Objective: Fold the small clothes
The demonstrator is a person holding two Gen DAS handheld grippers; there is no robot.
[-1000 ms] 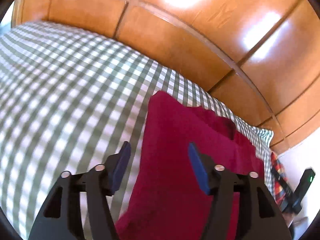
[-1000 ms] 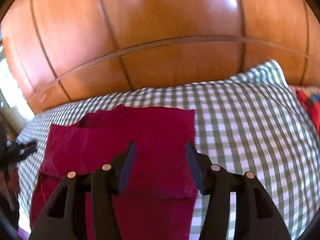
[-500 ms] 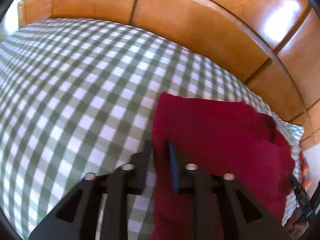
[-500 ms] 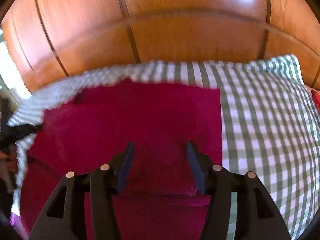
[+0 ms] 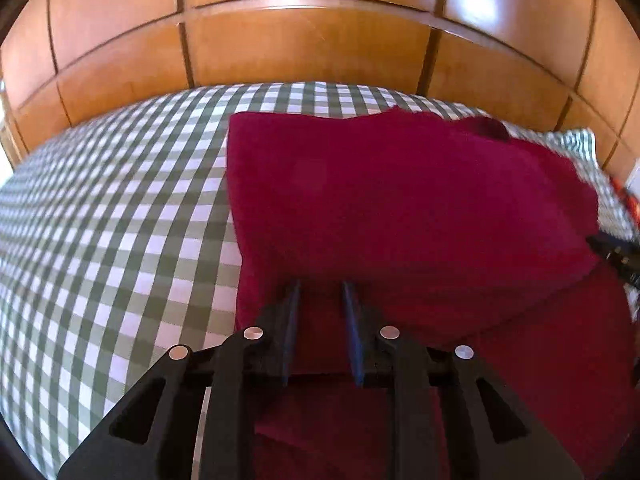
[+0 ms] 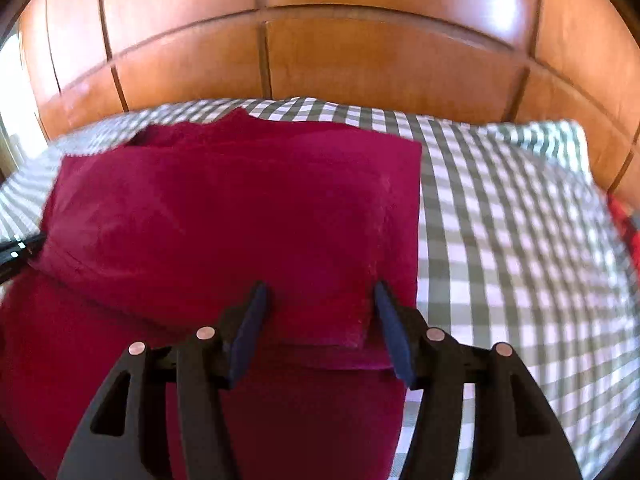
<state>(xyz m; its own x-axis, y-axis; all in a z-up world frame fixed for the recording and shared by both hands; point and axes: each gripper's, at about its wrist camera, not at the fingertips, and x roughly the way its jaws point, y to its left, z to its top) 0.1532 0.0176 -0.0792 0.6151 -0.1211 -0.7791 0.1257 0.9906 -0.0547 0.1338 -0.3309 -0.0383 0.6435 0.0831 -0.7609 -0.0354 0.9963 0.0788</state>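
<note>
Since a second ago, the left gripper [image 5: 320, 288] swung from the shirt's left edge in over the cloth and dropped lower; its fingers [image 5: 291, 320] went from wide to narrow. The right gripper [image 6: 318, 292] also came down, closer to the shirt [image 6: 240, 216], fingers about the same width as before.

Left fingers were narrow, a small gap between them, tips over the near fold edge of the shirt [image 5: 400, 200]. Cannot tell if any cloth was pinched. Right fingers [image 6: 390, 320] were at medium width, straddling the near right corner of the folded top layer, not pressing on it.

Shirt was dark red, lying flat on the bed [image 5: 100, 220] with its green-and-white check sheet, upper part folded over a lower layer that ran toward the cameras. Neck opening was at the far edge, near the wooden headboard [image 6: 360, 60]. In the left view the other gripper's tip showed at the shirt's right edge.
</note>
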